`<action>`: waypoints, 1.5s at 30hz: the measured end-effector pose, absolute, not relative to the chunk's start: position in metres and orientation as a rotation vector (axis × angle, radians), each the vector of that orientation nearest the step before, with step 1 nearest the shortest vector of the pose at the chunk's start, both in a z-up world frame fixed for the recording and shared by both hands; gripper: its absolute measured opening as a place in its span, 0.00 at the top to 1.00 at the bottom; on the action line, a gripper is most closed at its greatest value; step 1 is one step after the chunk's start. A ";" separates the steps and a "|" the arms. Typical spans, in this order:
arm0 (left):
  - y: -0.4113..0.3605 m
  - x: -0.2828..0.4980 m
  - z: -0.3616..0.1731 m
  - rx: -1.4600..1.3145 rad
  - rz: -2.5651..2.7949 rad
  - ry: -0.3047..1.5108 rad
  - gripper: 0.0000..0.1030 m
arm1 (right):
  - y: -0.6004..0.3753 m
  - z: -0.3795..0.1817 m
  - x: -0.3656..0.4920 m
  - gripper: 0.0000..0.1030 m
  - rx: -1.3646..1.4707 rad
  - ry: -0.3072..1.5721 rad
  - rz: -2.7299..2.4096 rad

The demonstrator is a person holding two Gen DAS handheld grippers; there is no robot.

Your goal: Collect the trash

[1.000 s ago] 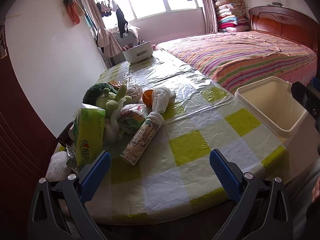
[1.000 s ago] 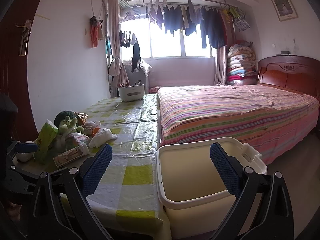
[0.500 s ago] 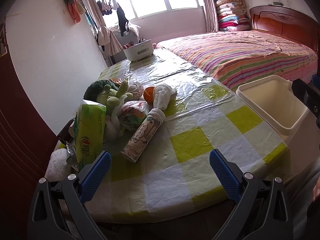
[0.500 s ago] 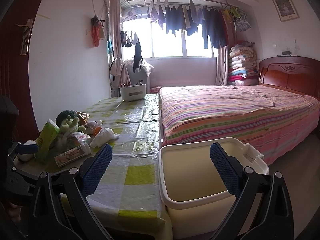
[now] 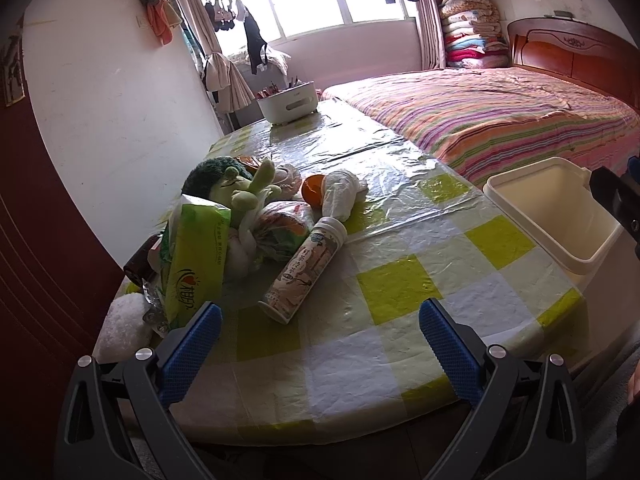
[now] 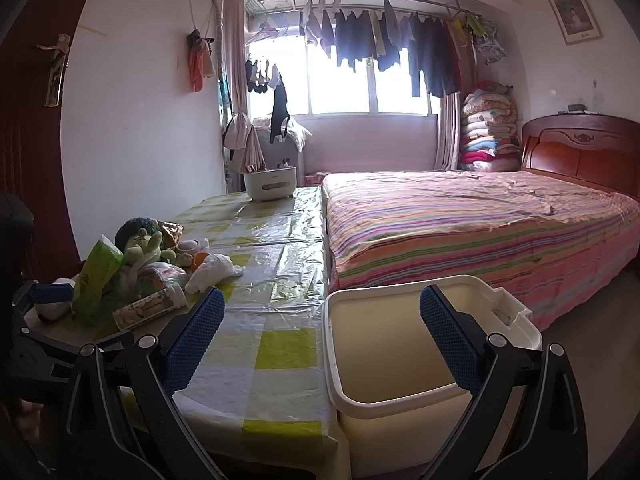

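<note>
Cream-coloured bin point(image 6: 404, 360) stands just beside the table point(image 5: 392, 280) edge, so with both your left gripper point(image 5: 320, 336) and right gripper point(image 6: 322, 332) gaping wide and empty, approach the lying printed bottle point(image 5: 304, 272) squarely across its body.

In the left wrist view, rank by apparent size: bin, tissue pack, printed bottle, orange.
1. bin
2. tissue pack and printed bottle: look alike, and the pack sits nearer, so unranked
3. orange, partly hidden

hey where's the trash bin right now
The cream bin stands on the floor at the table's right edge, beside the striped bed, below the open right gripper.
</note>
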State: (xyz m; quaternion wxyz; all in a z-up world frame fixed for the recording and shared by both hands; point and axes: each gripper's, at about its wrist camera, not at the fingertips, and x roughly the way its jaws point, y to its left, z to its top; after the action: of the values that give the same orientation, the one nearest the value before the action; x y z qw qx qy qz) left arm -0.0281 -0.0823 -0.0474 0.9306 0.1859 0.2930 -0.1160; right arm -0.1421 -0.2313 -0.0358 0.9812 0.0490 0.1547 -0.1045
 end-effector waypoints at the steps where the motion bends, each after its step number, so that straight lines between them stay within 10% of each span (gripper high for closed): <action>1: -0.081 -0.028 -0.047 0.378 -0.236 0.598 0.06 | -0.230 -0.036 -0.142 0.06 0.097 0.312 -0.207; 16: -0.001 -0.018 -0.044 0.356 -0.054 0.542 0.06 | -0.190 -0.035 -0.108 0.06 0.137 0.372 0.001; 35: 0.121 0.108 -0.067 0.186 -0.114 0.890 0.07 | -0.147 -0.039 -0.083 0.06 0.089 0.416 0.145; 40: 0.138 0.121 -0.063 0.038 -0.163 0.928 0.42 | -0.144 -0.039 -0.076 0.06 0.111 0.430 0.171; 45: 0.138 0.108 -0.064 0.070 -0.142 0.895 0.47 | -0.137 -0.038 -0.069 0.06 0.110 0.436 0.201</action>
State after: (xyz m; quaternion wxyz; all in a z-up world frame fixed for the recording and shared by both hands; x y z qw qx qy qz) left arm 0.1081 0.1377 -0.0640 0.8986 0.0339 0.4320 -0.0686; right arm -0.0690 -0.1374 -0.0376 0.9698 0.0546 0.2158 0.0993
